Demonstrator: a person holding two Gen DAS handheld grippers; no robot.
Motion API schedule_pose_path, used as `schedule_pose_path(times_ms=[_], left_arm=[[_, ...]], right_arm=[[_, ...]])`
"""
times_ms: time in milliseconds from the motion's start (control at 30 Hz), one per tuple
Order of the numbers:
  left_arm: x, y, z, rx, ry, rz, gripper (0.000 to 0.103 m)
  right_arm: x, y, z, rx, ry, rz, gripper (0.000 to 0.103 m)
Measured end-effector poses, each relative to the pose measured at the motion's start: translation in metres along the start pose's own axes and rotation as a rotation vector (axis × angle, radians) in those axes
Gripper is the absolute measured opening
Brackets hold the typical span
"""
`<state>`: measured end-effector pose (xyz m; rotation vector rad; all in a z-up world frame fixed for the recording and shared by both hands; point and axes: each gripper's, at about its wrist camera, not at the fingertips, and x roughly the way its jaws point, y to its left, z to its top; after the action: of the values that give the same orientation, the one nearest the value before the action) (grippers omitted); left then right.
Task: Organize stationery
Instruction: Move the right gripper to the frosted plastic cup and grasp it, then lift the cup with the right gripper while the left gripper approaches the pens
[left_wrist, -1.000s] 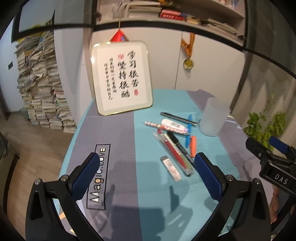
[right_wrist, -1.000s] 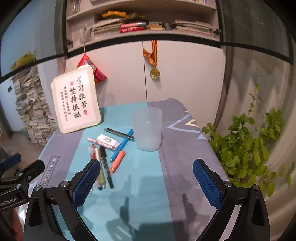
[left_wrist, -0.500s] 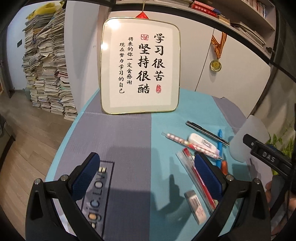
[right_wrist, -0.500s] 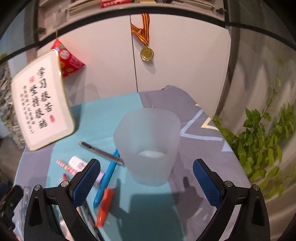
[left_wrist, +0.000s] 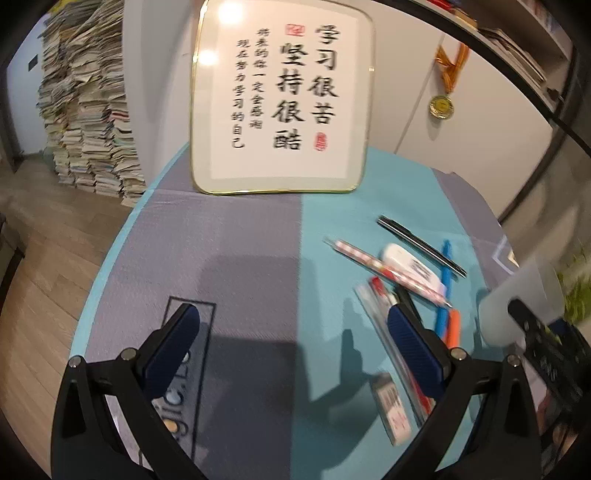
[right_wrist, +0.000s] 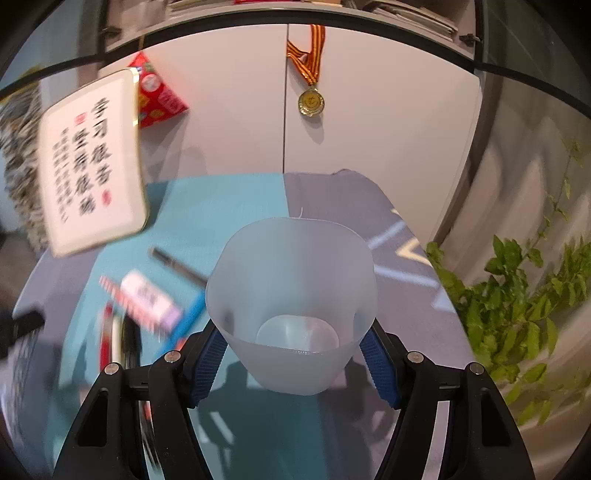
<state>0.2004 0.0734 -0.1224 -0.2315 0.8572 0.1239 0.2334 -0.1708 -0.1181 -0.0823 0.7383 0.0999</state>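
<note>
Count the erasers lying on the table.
2. One white eraser lies among the pens beside the striped pencil; the other eraser lies nearer, by the left gripper's right-hand finger. Others may be hidden.

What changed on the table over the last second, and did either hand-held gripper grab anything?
The right hand-held gripper moved in on the frosted plastic cup; its jaws have just been closing and now clamp the cup's sides. The left hand-held gripper came forward and lower over the tablecloth, jaws open, holding nothing. The pens, erasers and framed calligraphy lie where they were.
</note>
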Motion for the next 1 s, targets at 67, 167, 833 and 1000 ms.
schedule_pose_path(times_ms=[67,167,833,1000], left_arm=[[-0.005,-0.010,-0.009,0.047,0.006,-0.007,0.101],[-0.006,-0.026,-0.021,0.108,0.025,-0.007,0.101],[0.059,-0.067,0.001,0.052,0.119,0.101,0.041],[0.062,-0.072,0.003,0.082,0.130,0.102,0.021]], right_arm=[[-0.014,-0.010,-0.014,-0.015,0.001,0.013,0.071],[-0.031,-0.023,-0.032,-0.031,-0.001,0.019,0.071],[-0.057,-0.042,-0.073,-0.077,-0.118,0.219,0.071],[-0.051,-0.049,-0.069,-0.088,-0.137,0.248,0.071]])
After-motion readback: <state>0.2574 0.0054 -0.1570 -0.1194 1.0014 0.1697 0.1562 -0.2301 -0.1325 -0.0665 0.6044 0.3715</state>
